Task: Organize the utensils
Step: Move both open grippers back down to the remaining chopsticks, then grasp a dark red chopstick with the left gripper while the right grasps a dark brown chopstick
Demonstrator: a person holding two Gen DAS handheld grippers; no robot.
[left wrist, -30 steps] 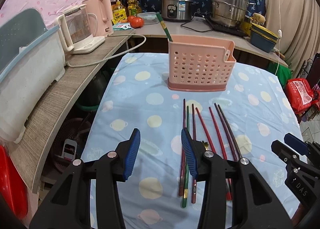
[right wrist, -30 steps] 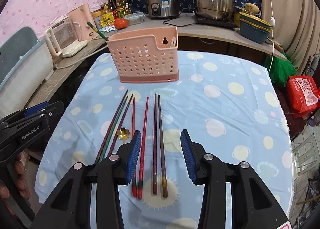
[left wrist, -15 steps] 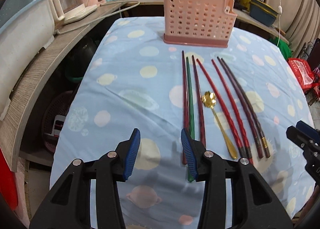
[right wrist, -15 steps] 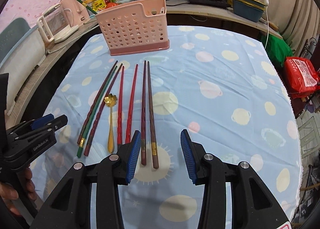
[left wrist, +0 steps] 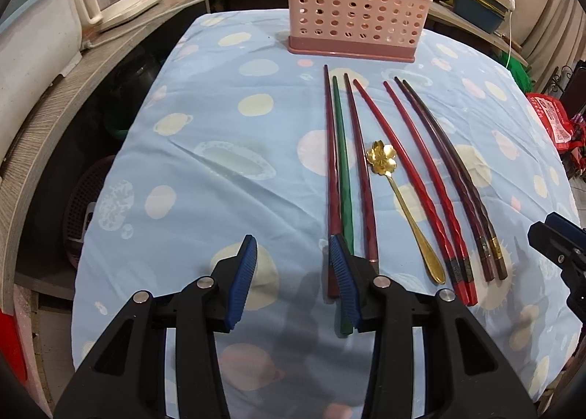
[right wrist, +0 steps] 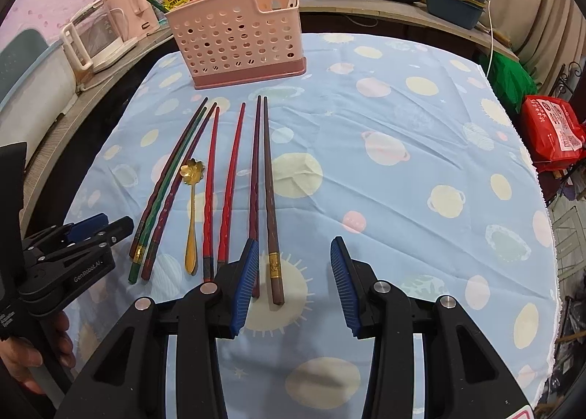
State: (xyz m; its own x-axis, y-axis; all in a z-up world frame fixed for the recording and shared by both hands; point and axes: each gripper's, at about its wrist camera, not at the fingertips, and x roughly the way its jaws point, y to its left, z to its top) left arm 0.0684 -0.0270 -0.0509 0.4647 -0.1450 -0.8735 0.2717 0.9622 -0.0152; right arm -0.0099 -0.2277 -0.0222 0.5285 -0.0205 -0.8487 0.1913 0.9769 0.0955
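**Table surface and contents**

Table (left wrist: 205,133) covered with a light-blue cloth printed with pale dots and pots. At the far end, pink perforated utensil holder (left wrist: 353,8) stands upright. In front of it, seven chopsticks (right wrist: 265,192) lie roughly parallel, tips toward the holder: one green (left wrist: 343,177), the rest red to dark brown. Gold flower-bowl spoon (left wrist: 399,199) lies among them.
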